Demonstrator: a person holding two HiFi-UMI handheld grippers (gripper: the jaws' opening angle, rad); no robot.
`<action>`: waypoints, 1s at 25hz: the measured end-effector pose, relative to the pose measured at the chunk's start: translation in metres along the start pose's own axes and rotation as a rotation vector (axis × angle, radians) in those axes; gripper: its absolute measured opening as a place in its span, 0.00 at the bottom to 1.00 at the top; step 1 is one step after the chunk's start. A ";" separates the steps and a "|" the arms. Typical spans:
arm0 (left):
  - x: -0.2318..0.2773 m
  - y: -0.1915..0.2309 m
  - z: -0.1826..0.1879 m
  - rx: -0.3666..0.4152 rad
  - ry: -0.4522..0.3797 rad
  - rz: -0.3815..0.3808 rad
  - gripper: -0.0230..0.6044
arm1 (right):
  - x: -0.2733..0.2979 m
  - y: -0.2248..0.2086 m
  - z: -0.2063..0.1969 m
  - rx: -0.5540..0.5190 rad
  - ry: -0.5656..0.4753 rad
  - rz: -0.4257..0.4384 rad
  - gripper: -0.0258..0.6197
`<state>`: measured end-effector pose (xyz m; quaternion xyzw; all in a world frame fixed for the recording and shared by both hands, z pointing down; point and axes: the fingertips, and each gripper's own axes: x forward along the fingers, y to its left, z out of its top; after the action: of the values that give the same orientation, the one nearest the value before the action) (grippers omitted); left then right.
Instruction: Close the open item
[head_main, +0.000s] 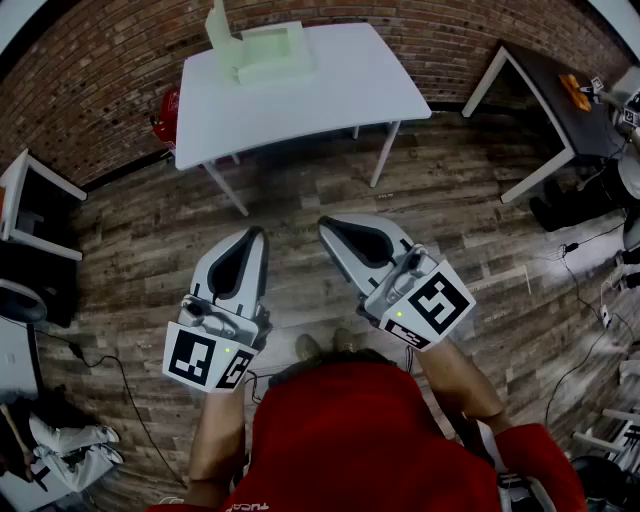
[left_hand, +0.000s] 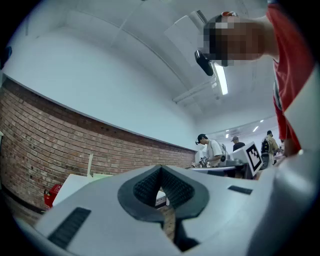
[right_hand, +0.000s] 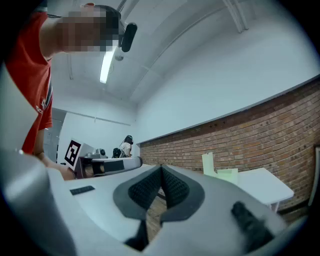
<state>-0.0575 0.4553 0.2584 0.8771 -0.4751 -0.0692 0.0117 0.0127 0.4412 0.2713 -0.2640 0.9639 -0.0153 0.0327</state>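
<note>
The jaws of the left gripper (left_hand: 161, 169) are pressed fully together, with nothing between them; the right gripper (right_hand: 161, 169) is the same, closed and empty. Both are held about level in front of the person's body, side by side and pointing forward; I judge this to be a waiting posture before the approach, since nothing is within their reach. The pale green box (head_main: 268, 52), the open item, stands on the far part of the white worktop (head_main: 340, 95), well apart from both grippers; its lid (head_main: 219, 30) stands upright at the left side, so the closing is not yet begun. Between the person and the worktop lies a wooden plank floor (head_main: 300, 190); a brick wall (head_main: 100, 90) runs behind; a red object (head_main: 167, 115) sits low beside the worktop's left end; a dark table (head_main: 535, 75) stands at the right.
</note>
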 end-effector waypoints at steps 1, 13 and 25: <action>0.001 0.000 0.000 0.000 0.000 0.000 0.06 | 0.000 -0.001 0.000 -0.001 0.000 0.000 0.09; 0.010 0.001 -0.001 0.005 -0.002 0.011 0.06 | -0.005 -0.011 0.006 0.010 -0.030 0.004 0.09; 0.040 -0.001 0.012 0.057 -0.028 0.082 0.06 | -0.033 -0.059 0.024 -0.038 -0.062 0.026 0.09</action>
<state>-0.0364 0.4232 0.2417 0.8558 -0.5126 -0.0673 -0.0173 0.0726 0.4068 0.2520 -0.2526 0.9658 0.0118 0.0580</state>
